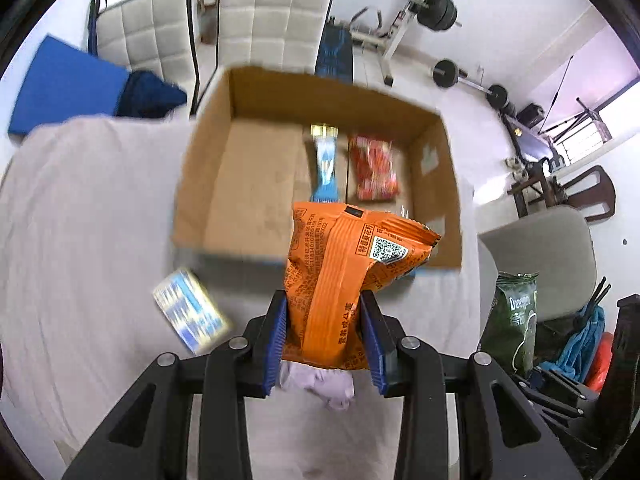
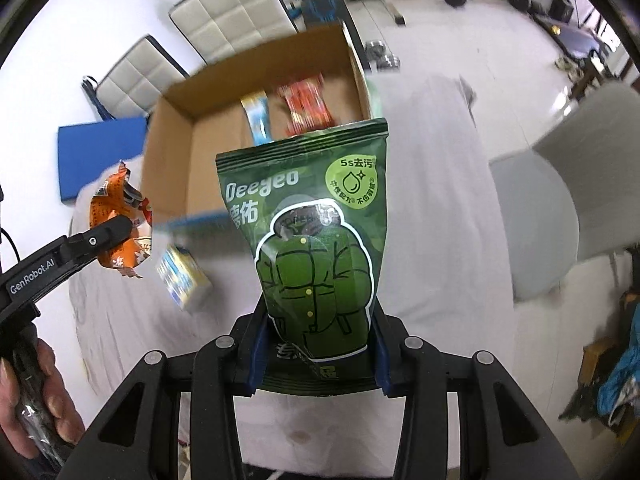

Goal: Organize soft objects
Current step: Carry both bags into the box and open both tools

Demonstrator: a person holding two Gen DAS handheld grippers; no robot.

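Left wrist view: our left gripper (image 1: pixel 324 336), jaws clamped on an orange snack packet (image 1: pixel 340 280) standing upright.
Cardboard box (image 1: pixel 248 92) lies directly ahead; our right gripper (image 2: pixel 318 344) likewise holds a green Deeyeo pouch (image 2: pixel 312 220).

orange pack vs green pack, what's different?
The orange pack is held by the left gripper; the green pack by the right gripper. The orange pack looks crumpled, with a QR code facing the camera; the green pack looks flatter and shows a jacket drawing. Both are clamped near the bottom end, upright, short of the cardboard box.
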